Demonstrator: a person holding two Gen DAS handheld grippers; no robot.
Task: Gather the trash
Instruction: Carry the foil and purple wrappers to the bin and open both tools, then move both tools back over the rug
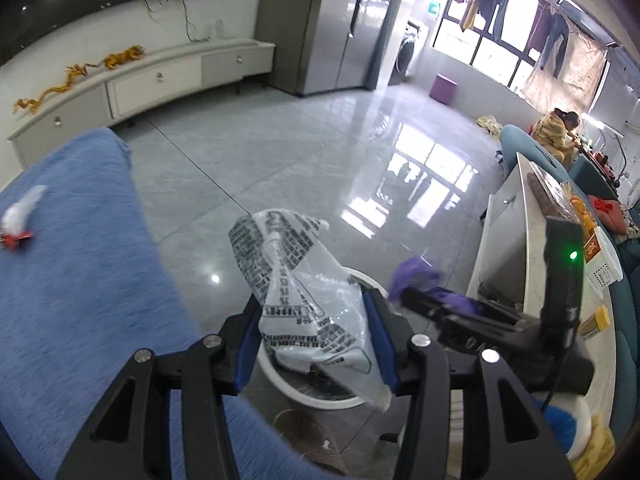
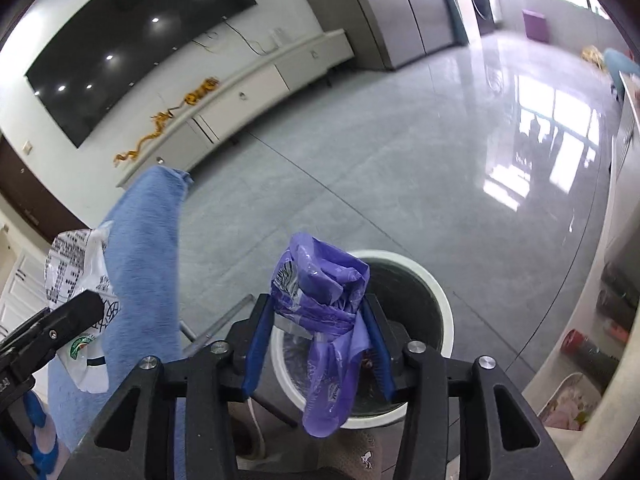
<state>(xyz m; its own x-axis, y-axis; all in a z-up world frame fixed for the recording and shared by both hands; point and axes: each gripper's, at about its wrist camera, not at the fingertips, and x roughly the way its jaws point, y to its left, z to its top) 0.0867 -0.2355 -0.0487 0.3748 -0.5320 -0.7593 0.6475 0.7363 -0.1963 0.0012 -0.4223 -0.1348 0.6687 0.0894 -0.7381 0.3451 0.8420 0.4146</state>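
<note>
My left gripper [image 1: 312, 300] is shut on a crumpled white printed plastic wrapper [image 1: 296, 280], which sticks up between the blue pads. My right gripper [image 2: 316, 300] is shut on a crumpled purple plastic bag [image 2: 320, 288], whose tail hangs down. Both are held above a round white trash bin [image 1: 280, 380] with a dark liner, and the bin's rim [image 2: 444, 312] sits just beyond the right pads. In the left wrist view the purple bag [image 1: 416, 276] shows to the right. The wrapper [image 2: 76, 272] shows at the left of the right wrist view. A white tissue with a red scrap [image 1: 20, 216] lies on the blue cloth [image 1: 80, 280].
The blue cloth-covered surface [image 2: 144, 240] stands left of the bin. A pale counter [image 1: 520, 240] with snacks and bottles runs along the right. A brown slipper [image 1: 308, 436] lies on the floor by the bin. A person [image 1: 560, 128] sits far right. Glossy grey tile floor [image 1: 320, 140] stretches ahead.
</note>
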